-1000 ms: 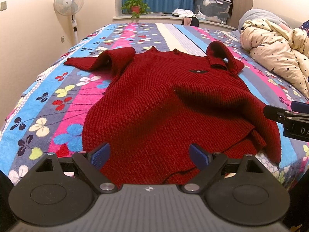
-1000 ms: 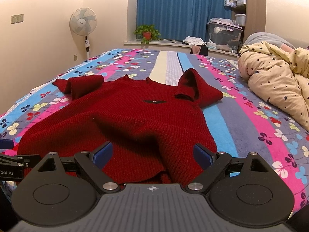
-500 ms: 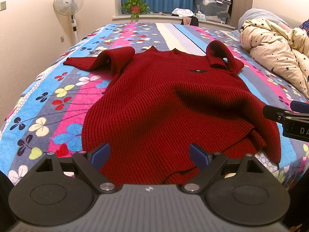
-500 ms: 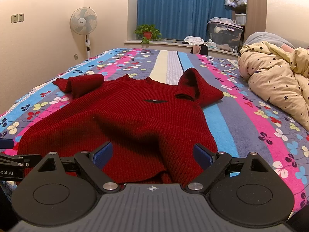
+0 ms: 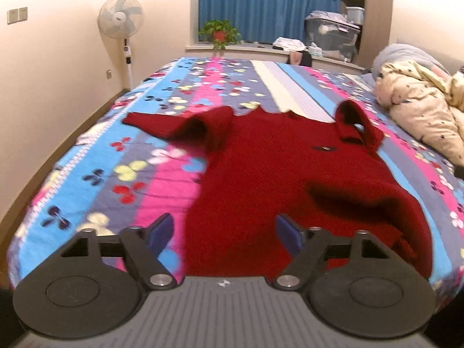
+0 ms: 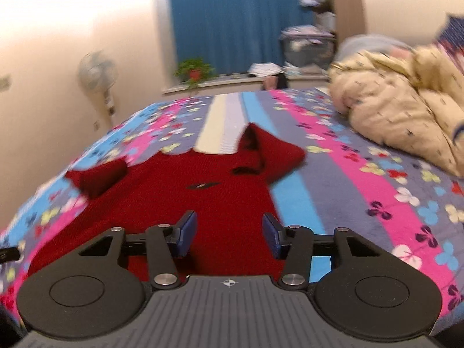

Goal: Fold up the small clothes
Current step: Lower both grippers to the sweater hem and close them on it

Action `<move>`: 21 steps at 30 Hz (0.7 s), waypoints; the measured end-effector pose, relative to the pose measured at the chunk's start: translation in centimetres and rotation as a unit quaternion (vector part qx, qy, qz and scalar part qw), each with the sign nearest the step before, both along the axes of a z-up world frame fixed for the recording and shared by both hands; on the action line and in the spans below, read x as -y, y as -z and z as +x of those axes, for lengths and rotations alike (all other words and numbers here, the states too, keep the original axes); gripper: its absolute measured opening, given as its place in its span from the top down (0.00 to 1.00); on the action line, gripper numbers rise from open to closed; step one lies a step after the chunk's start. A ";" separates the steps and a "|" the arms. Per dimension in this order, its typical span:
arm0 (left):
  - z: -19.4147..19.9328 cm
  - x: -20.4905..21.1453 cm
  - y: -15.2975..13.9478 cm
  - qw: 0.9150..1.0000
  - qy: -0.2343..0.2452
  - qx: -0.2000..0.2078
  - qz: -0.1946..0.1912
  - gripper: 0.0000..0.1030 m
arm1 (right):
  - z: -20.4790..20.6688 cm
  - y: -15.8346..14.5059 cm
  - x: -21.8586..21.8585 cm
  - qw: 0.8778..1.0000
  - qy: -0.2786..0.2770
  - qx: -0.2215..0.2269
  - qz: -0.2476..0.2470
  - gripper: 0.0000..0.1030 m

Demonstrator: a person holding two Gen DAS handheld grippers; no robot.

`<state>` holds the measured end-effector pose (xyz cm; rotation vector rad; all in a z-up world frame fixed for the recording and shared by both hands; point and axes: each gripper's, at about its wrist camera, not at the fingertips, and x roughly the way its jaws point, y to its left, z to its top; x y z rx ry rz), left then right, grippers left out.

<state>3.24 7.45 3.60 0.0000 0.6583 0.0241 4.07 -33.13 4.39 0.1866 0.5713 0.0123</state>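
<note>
red sweater (image 5: 290, 179) flat on floral bedspread (image 5: 162, 174), left gripper (image 5: 223, 230) jaws just narrowing but apart, right gripper (image 6: 229, 233) jaws just narrowing, half apart, neither clamping fabric

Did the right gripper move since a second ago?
Yes. The right gripper went forward over the dark red knitted sweater toward the blue curtain, jaws closing on nothing.

The sweater (image 5: 290, 179) is coarse ribbed knit, matt dark red. The bedspread (image 5: 162, 174) under it is smooth printed cotton cloth. The quilt (image 6: 400, 116) looks soft and puffy. Both grippers, the left gripper (image 5: 224, 229) and the right gripper (image 6: 229, 232), are matt black plastic with shiny metal pins and blue pads.
</note>
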 end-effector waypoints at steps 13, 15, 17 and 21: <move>7.9 -7.8 7.3 0.960 -0.034 -0.217 -0.175 0.30 | 7.2 10.1 2.7 0.962 -0.028 -0.254 0.094 0.38; 7.9 -7.3 7.2 0.964 -0.020 -0.213 -0.160 0.30 | 7.3 10.3 2.6 0.962 -0.025 -0.256 0.091 0.38; 7.6 -6.3 7.2 0.967 -0.008 -0.215 -0.138 0.32 | 7.2 10.2 2.2 0.964 -0.016 -0.251 0.083 0.38; 7.4 -4.9 7.6 0.970 -0.003 -0.222 -0.103 0.33 | 6.6 9.8 1.6 0.970 -0.018 -0.238 0.053 0.38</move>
